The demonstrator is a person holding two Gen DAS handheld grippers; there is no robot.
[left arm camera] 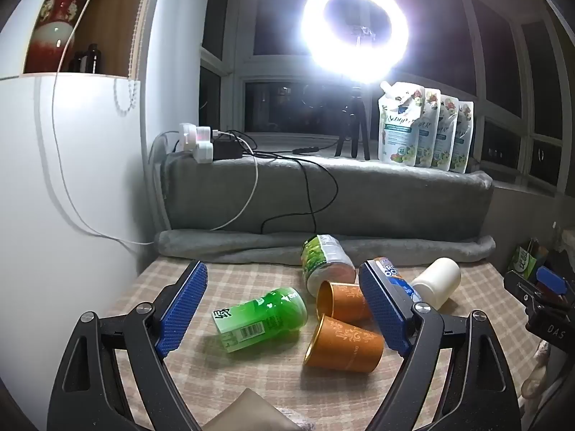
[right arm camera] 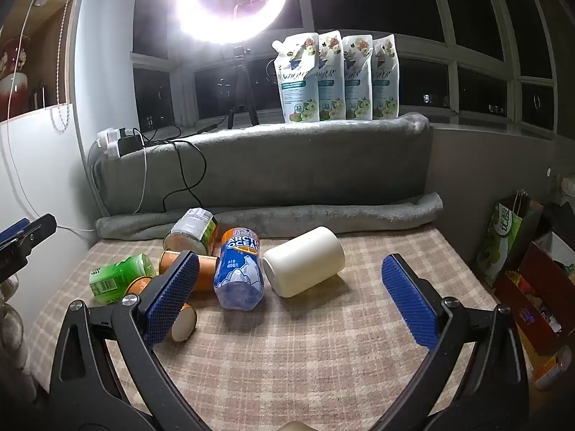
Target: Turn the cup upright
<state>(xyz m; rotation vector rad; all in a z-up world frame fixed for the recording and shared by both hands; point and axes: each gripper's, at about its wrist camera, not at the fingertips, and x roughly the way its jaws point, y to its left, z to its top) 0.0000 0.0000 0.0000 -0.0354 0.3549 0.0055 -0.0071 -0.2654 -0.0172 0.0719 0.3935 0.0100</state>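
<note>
Several cups lie on their sides on the checked tablecloth (left arm camera: 251,377). Left wrist view: a green cup (left arm camera: 262,318), two orange cups (left arm camera: 345,339) (left arm camera: 343,300), a green-labelled clear jar (left arm camera: 325,262), a blue "Arctic Ocean" cup (left arm camera: 395,276) and a white cup (left arm camera: 436,282). My left gripper (left arm camera: 283,273) is open above the green and orange cups, holding nothing. Right wrist view: my right gripper (right arm camera: 290,260) is open and empty just short of the white cup (right arm camera: 305,265) and blue cup (right arm camera: 239,273). Its left finger hides part of the orange cups (right arm camera: 206,271) (right arm camera: 183,327).
A grey blanket-covered ledge (left arm camera: 323,194) borders the table's far edge and carries a ring light on a tripod (left arm camera: 354,32), several refill pouches (left arm camera: 424,125) and a power strip with cables (left arm camera: 201,142). A white cabinet (left arm camera: 72,179) stands left. Bags and boxes (right arm camera: 521,262) sit right.
</note>
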